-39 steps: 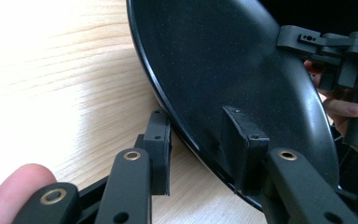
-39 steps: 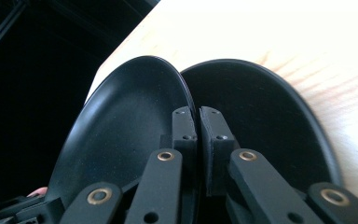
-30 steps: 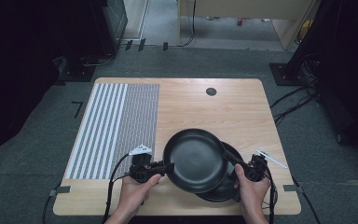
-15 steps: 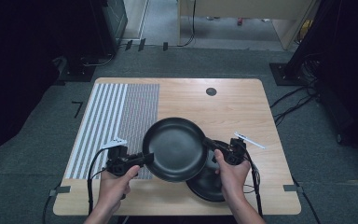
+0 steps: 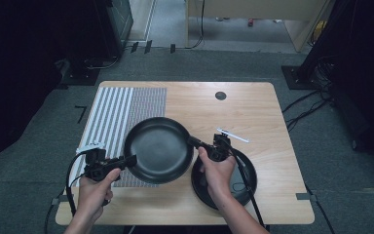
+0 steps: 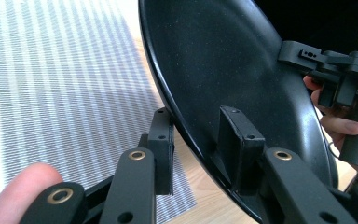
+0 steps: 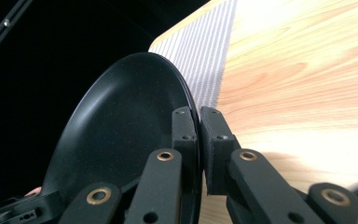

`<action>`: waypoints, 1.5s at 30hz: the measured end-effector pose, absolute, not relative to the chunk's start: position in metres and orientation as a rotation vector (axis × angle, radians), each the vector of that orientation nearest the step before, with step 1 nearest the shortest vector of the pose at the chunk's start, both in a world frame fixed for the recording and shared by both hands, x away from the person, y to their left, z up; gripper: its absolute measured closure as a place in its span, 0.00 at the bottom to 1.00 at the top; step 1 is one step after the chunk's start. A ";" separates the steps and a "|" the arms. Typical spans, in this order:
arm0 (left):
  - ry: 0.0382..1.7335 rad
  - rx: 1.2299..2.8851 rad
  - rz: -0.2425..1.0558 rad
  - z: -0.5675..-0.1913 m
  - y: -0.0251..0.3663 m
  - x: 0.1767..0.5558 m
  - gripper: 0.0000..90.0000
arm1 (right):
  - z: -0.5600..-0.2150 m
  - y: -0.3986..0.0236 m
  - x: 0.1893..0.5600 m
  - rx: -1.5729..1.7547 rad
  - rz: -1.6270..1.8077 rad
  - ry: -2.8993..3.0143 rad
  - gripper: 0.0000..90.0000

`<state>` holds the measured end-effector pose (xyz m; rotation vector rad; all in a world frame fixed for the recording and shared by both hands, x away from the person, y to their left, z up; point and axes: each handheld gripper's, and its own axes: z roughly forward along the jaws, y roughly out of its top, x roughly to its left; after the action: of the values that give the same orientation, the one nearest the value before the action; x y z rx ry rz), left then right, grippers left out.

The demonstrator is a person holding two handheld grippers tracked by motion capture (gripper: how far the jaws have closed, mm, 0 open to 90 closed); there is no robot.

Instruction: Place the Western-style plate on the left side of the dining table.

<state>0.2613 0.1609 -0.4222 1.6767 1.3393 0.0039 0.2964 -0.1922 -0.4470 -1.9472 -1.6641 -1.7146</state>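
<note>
Wooden table, striped mat at 9 o'clock | black plate held over mat edge | left gripper clamps rim at 8 o'clock | right gripper clamps rim at 2 o'clock | second plate at 5 o'clock.

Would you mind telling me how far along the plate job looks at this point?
Done: the top black plate is off the second plate. In hand: the left gripper and right gripper clamp its opposite rims above the striped mat. Left: probably setting it down there.
</note>
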 end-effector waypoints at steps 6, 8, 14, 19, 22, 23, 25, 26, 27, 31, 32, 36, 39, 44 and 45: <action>1.370 1.657 0.027 -0.421 0.187 0.263 0.75 | -0.448 -0.165 0.309 -1.923 -1.692 -1.672 0.95; 1.383 1.645 0.037 -0.420 0.195 0.265 0.75 | -0.448 -0.155 0.314 -1.914 -1.684 -1.669 0.95; 1.413 1.616 0.065 -0.420 0.219 0.272 0.75 | -0.447 -0.128 0.326 -1.896 -1.672 -1.686 0.95; 1.434 1.605 0.072 -0.422 0.235 0.280 0.75 | -0.447 -0.108 0.339 -1.887 -1.653 -1.694 0.95; 1.445 1.604 0.073 -0.425 0.244 0.286 0.75 | -0.450 -0.098 0.346 -1.888 -1.642 -1.697 0.95; 1.448 1.603 0.073 -0.426 0.246 0.288 0.75 | -0.451 -0.096 0.348 -1.891 -1.635 -1.697 0.95; 1.455 1.600 0.067 -0.430 0.249 0.292 0.75 | -0.454 -0.091 0.353 -1.897 -1.626 -1.697 0.95; 1.461 1.600 0.063 -0.432 0.251 0.295 0.75 | -0.456 -0.089 0.355 -1.904 -1.625 -1.701 0.95; 1.465 1.600 0.062 -0.434 0.252 0.296 0.75 | -0.458 -0.087 0.357 -1.909 -1.623 -1.704 0.95; 1.485 1.592 0.057 -0.443 0.258 0.306 0.76 | -0.466 -0.080 0.366 -1.924 -1.607 -1.702 0.95; 1.490 1.593 0.061 -0.446 0.258 0.308 0.76 | -0.468 -0.079 0.368 -1.921 -1.609 -1.705 0.95; 1.515 1.584 0.052 -0.456 0.263 0.319 0.75 | -0.477 -0.073 0.377 -1.935 -1.590 -1.712 0.95; 1.538 1.574 0.039 -0.464 0.266 0.326 0.75 | -0.483 -0.067 0.384 -1.956 -1.569 -1.711 0.94; 1.571 1.570 0.021 -0.473 0.270 0.342 0.76 | -0.494 -0.061 0.397 -1.996 -1.543 -1.701 0.94; 1.575 1.570 0.020 -0.474 0.270 0.345 0.76 | -0.496 -0.059 0.399 -2.003 -1.545 -1.700 0.94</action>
<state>0.3446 0.2701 -0.4740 1.5696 1.5748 0.0199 0.3987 -0.0595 -0.4955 -2.0028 -1.7004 -1.5453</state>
